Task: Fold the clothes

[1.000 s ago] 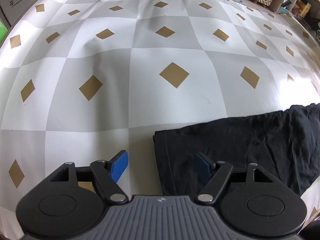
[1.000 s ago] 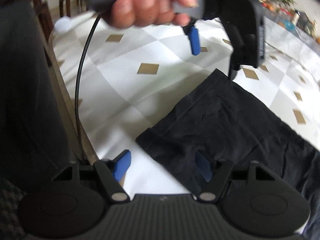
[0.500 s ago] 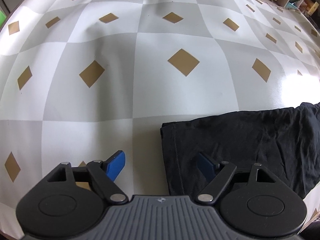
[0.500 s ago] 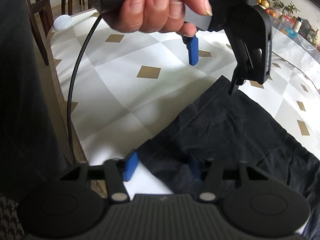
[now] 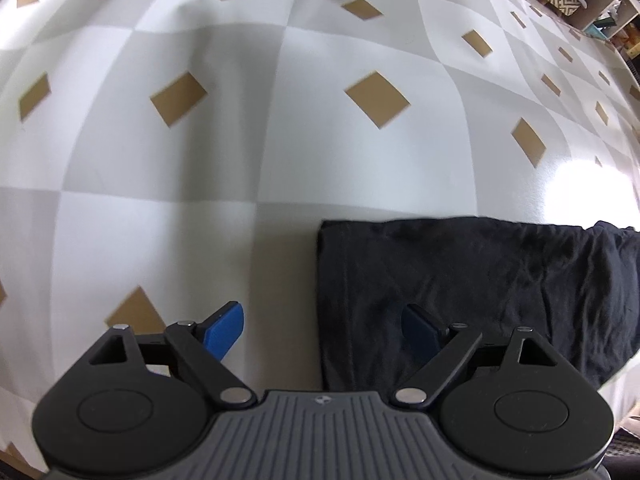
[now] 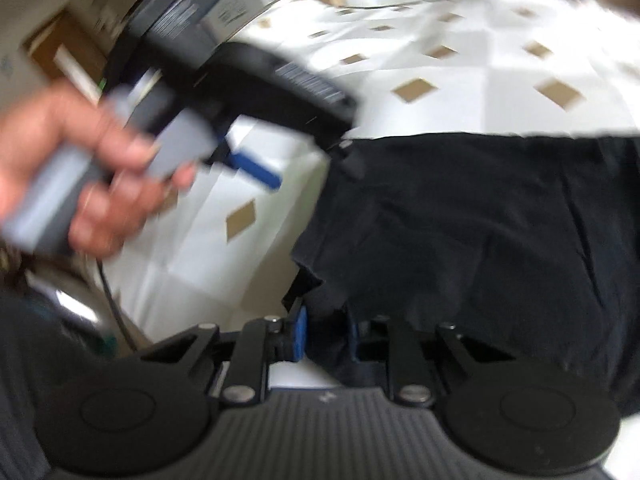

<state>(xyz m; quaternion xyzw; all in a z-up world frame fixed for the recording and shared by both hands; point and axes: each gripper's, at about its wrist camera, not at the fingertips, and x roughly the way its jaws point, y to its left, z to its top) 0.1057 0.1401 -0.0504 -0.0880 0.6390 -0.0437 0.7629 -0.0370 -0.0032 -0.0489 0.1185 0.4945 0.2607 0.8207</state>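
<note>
Black cloth (image 5: pixel 480 280) is lying flat on the table (image 5: pixel 280 160), close to its near edge, and its straight left hem is running between the blue fingers (image 5: pixel 224 330) of the left gripper (image 5: pixel 320 330). This gripper is pointing steeply down and its jaws are opening wide; one pad is over the bare table, the other over the cloth, and nothing is being pressed.

The right gripper (image 6: pixel 324 336) is closing its jaws on the near corner of the cloth (image 6: pixel 460 240), and the fabric is already sitting between the pads. The left hand (image 6: pixel 80 176) is showing there too, blurred.

To do this step well, I think both grippers should be taking the same edge, each with a full bite of fabric, before lifting together.

The cloth is looking soft, thin and lightly wrinkled. The table cover is smooth, slightly shiny, with grey and white squares and tan diamonds.
</note>
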